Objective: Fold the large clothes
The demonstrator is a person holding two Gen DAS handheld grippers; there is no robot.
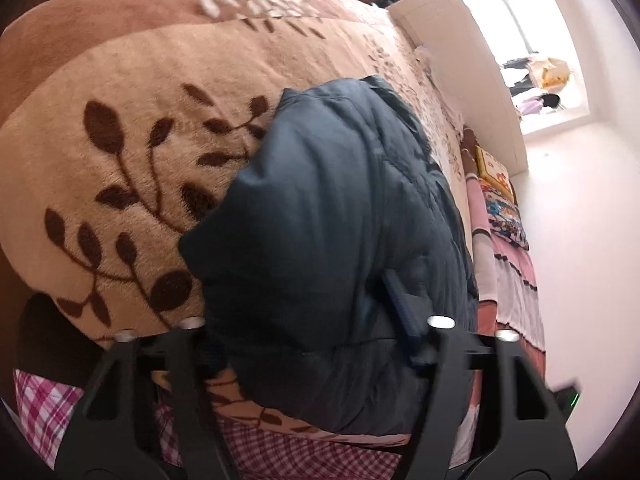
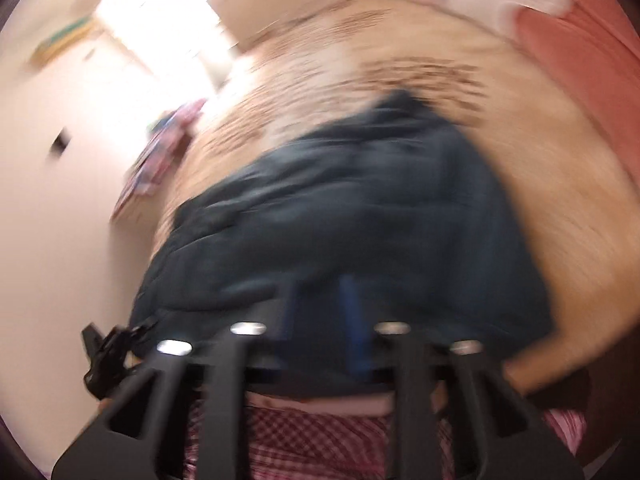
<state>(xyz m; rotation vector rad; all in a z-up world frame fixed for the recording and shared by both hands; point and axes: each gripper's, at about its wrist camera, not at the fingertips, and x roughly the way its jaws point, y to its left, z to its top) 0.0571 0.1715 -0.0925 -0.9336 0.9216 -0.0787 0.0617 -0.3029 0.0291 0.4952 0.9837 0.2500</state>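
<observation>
Lying before left claw (image 1: 316, 344) (open), dark jacket (image 1: 332, 208)

A tan plush blanket (image 1: 132, 92) with brown leaf prints covers the bed. Pink checked fabric (image 1: 44, 400) shows at its near edge. A white headboard (image 1: 456, 56) stands by the bright window (image 1: 532, 12), with colourful patterned pillows (image 1: 500, 196) lying just below the headboard.

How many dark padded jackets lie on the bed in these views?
1. The dark jacket lies bunched on the leaf-patterned blanket, just ahead of both grippers; the blurred right wrist view shows the same one. Others could be hidden outside the frame.
</observation>
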